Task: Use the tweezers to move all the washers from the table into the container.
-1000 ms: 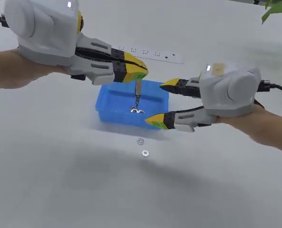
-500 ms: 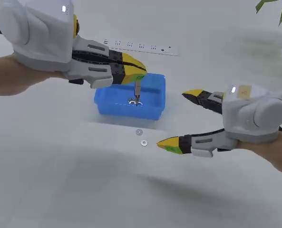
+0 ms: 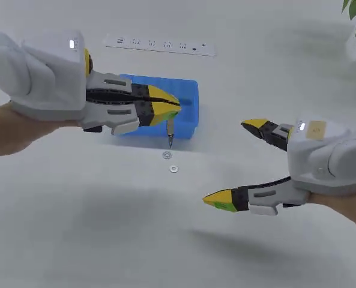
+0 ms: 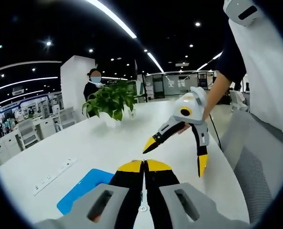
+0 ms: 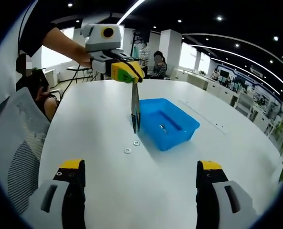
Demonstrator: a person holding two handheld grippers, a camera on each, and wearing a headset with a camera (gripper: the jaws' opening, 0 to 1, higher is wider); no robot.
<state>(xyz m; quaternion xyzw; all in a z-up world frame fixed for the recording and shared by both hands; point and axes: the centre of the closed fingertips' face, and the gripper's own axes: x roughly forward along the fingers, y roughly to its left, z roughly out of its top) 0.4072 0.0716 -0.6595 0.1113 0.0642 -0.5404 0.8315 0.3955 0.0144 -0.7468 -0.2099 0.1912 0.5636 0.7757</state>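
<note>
Left gripper [image 3: 176, 108]: jaws closed on tweezers [image 3: 170, 133], which hang tips-down over desk [image 3: 105, 228], just in front of blue container [image 3: 187, 96]. Two washers [image 3: 167, 155] on desk, close together, just beside tweezer tips, outside container. Right gripper [image 3: 235, 162]: jaws spread wide, holding nothing, well apart from washers.

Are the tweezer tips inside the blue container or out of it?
Out. The tweezers, clamped in the left gripper, hang over the table beside the container, near two washers.
</note>
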